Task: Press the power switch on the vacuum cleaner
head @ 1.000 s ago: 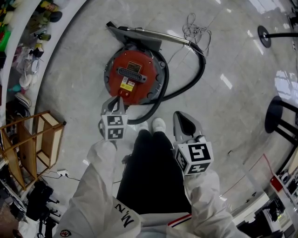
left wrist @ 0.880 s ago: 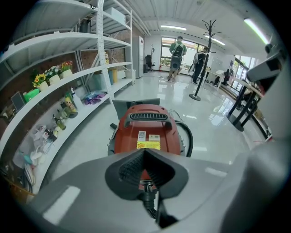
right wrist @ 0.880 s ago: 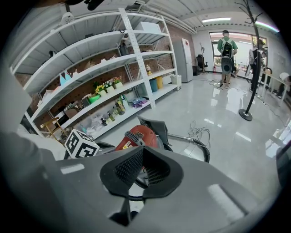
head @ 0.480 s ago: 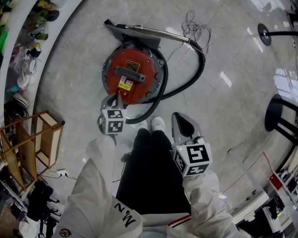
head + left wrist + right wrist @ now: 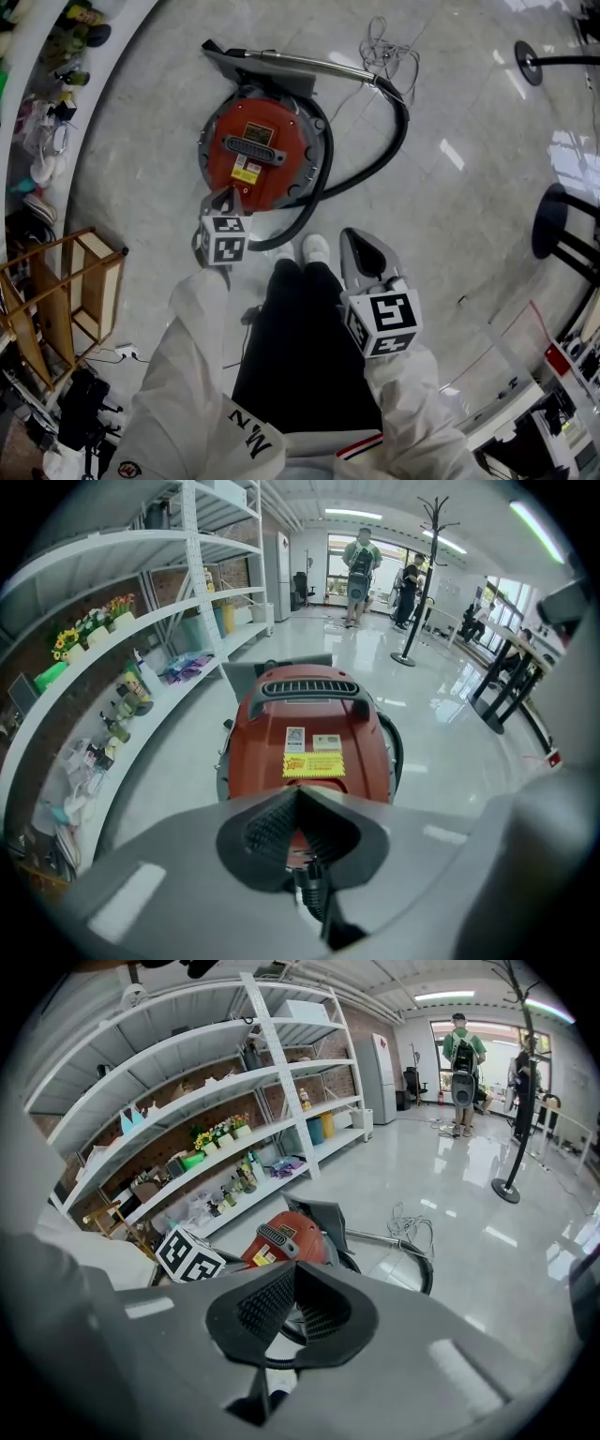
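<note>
The red round vacuum cleaner [image 5: 253, 153] stands on the floor ahead of my feet, its black hose [image 5: 380, 155] curling round its right side to a metal tube [image 5: 300, 66]. My left gripper [image 5: 222, 198] is shut, its tip over the vacuum's near edge. In the left gripper view the vacuum [image 5: 314, 747] fills the middle, and the left gripper [image 5: 298, 791] meets just below its yellow label [image 5: 313, 765]. A red part shows through the gap under the tips; I cannot tell whether it is the switch. My right gripper [image 5: 356, 236] hangs shut and empty over the floor, by my right leg. The right gripper [image 5: 293, 1267] looks towards the vacuum [image 5: 284, 1237].
White shelves [image 5: 42, 141] with small items curve along the left. A wooden rack [image 5: 80, 281] stands at the left near my feet. A loose cord [image 5: 389, 54] lies beyond the hose. A black stool [image 5: 562, 230] and a stand's base [image 5: 532, 67] are at the right. People [image 5: 361, 560] stand far off.
The vacuum sits a little higher and further left in the head view. My left gripper stays at its near edge. The right gripper has barely moved.
</note>
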